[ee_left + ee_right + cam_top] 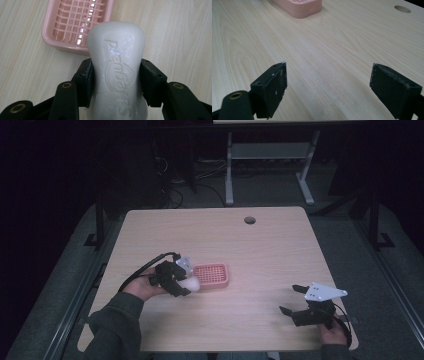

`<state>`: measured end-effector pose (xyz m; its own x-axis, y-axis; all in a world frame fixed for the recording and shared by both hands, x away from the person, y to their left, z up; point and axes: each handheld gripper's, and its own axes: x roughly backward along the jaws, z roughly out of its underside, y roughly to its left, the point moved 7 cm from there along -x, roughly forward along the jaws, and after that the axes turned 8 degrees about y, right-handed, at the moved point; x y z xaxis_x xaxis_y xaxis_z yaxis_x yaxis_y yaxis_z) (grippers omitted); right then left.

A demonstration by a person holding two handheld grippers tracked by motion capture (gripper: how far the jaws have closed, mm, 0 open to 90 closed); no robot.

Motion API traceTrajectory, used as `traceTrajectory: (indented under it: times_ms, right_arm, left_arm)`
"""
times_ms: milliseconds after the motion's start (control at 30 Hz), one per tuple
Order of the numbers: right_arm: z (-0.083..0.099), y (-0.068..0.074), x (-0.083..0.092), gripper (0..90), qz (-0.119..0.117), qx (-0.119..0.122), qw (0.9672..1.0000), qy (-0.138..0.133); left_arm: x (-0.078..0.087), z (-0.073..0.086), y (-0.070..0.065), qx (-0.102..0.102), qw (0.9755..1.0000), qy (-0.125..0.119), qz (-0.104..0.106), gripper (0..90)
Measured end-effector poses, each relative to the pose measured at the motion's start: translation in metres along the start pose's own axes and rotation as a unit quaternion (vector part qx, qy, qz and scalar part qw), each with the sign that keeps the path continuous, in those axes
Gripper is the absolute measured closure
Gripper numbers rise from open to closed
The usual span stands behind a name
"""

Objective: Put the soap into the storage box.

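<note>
On the counter (pixel 260 250), toward its left side, I have the pink soap tray (pixel 211 275) lying flat with its grid floor bare. Just beside its left edge I hold the white soap bar (pixel 117 72), above the wood and short of the tray. I judge it stiff, light and slick, so a pinch across its narrow waist suits it best. My left tool (pixel 181 281) pinches it exactly there, the hand reaching in level from the left. My right tool (pixel 295 299) rests low near the right front corner, jaws spread wide on nothing.
</note>
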<state>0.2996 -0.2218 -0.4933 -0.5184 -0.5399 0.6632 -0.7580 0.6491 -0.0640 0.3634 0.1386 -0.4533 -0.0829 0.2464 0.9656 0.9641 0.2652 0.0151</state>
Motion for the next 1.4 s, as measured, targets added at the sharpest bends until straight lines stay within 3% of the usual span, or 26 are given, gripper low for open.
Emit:
traceTrajectory:
  times_ms: [767,1400]
  right_arm:
    - [0.0,0.0,0.001,13.6,-0.003,-0.009,0.9999,-0.006]
    - [0.0,-0.002,0.002,13.6,-0.003,-0.01,0.9999,-0.01]
  left_arm:
    - [0.005,-0.025,0.009,-0.012,0.9999,-0.001,-0.003,49.4]
    - [-0.004,-0.041,0.02,-0.015,0.9999,0.005,0.004,49.4]
